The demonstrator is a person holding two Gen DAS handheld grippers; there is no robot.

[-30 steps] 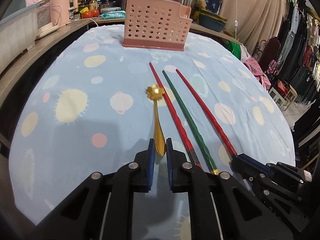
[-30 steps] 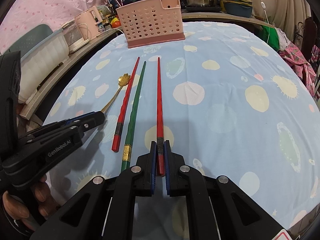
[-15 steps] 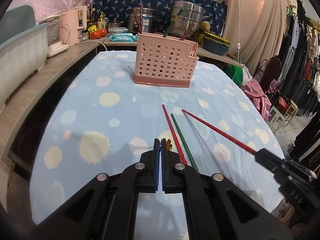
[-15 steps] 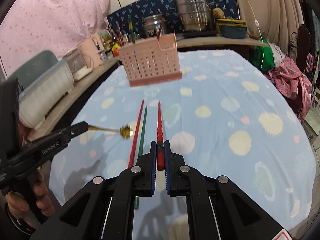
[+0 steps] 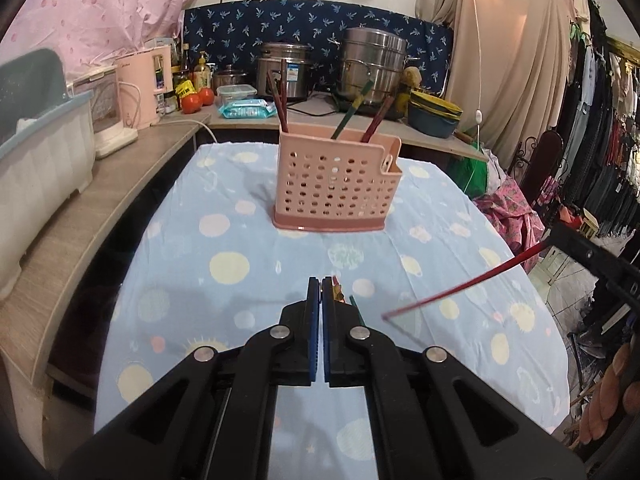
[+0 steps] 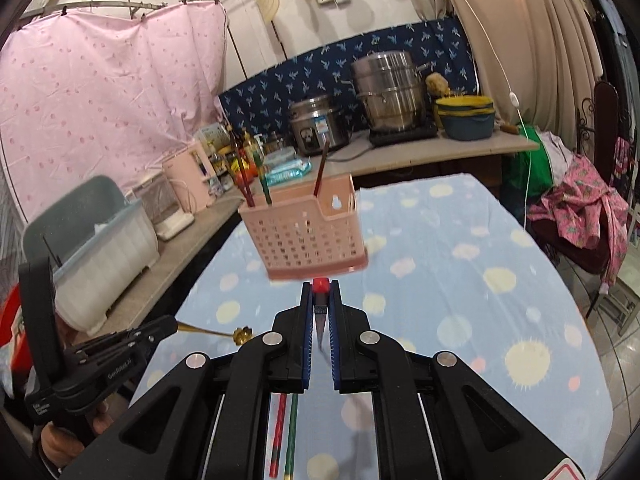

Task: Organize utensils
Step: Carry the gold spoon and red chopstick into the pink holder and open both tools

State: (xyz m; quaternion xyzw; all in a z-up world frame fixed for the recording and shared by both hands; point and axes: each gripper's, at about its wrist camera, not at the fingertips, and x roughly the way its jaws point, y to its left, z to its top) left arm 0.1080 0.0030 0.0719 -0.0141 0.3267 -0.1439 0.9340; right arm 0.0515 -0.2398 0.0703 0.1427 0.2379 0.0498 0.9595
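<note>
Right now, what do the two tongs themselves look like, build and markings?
Both match: the left tongs and right tongs are matte black plastic linkages with round silver pivot bolts and flat blue pads lining the inner faces. Seen from the right camera, the left unit's side carries small white lettering, too blurred to read, and a black pistol-style handle. No cables show.

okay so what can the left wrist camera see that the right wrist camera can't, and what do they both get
Only the left wrist view shows the full length of the red chopstick slanting in the air from the right gripper, plus tomatoes on the counter. Only the right wrist view shows the gold spoon held out sideways by the left gripper, and a red and a green chopstick lying on the tablecloth. Both show the pink basket with chopsticks standing in it, and the steel pots behind.
</note>
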